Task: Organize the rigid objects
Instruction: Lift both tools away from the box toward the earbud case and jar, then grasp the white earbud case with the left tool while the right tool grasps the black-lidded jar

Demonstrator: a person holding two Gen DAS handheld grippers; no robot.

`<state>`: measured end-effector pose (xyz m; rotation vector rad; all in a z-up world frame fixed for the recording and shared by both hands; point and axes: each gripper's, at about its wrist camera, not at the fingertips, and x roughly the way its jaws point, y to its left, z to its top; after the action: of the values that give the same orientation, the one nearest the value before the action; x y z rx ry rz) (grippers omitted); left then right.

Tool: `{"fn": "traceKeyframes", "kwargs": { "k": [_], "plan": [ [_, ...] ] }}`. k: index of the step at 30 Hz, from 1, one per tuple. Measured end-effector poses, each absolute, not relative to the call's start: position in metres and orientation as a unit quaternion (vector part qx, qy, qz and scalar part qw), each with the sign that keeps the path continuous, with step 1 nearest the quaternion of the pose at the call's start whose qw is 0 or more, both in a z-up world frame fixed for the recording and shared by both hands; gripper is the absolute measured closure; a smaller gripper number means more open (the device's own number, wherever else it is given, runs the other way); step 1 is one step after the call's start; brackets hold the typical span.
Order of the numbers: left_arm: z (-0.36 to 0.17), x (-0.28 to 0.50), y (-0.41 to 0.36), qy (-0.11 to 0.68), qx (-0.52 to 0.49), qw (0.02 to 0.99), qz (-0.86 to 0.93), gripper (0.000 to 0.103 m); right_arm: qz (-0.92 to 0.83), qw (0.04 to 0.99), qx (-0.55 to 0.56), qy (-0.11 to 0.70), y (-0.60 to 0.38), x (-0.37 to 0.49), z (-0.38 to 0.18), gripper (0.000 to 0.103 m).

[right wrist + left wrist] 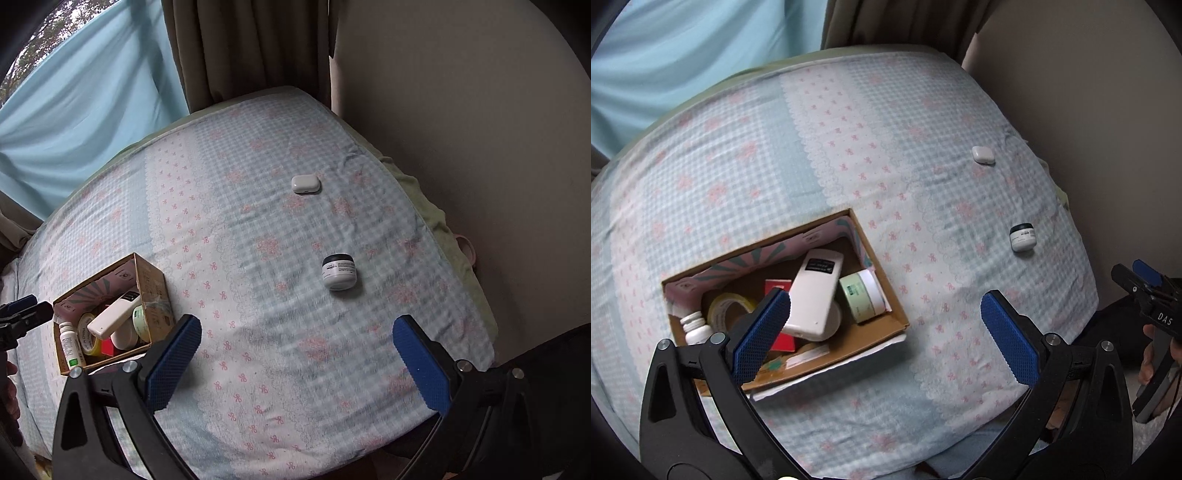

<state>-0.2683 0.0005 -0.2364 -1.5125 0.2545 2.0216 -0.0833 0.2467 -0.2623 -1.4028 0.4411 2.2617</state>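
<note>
A cardboard box [886,306] [155,284] lies on the bed and holds a white remote [814,295] [114,314], a pale green jar [862,295], a tape roll [729,306], a small white bottle [696,328] [68,343] and a red item. Out on the sheet sit a white earbud case [983,154] [306,184] and a small dark-lidded white jar [1022,238] [339,272]. My left gripper [886,332] hovers open over the box's right end, empty. My right gripper [297,356] is open and empty, short of the white jar.
The bed [258,229] has a blue gingham sheet with pink bows. A beige wall [461,129] runs along its right side, curtains [243,48] hang at the far end. The right gripper [1152,291] shows at the left wrist view's right edge, with a hand.
</note>
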Motion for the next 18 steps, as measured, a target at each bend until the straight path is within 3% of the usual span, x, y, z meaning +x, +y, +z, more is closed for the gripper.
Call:
{"fn": "traceKeyframes", "kwargs": {
  "k": [6,18],
  "plan": [
    [-0.253,-0.286,0.094,0.101,-0.574,0.321,0.747,0.0,0.828,0.211,-0.492,0.166,0.283,-0.076,-0.284,0.0],
    [-0.347,-0.335,0.299,0.181,-0.597,0.344,0.702,0.0,0.8,0.178,-0.539,0.195,0.333,-0.117,-0.377,0.0]
  ]
}}
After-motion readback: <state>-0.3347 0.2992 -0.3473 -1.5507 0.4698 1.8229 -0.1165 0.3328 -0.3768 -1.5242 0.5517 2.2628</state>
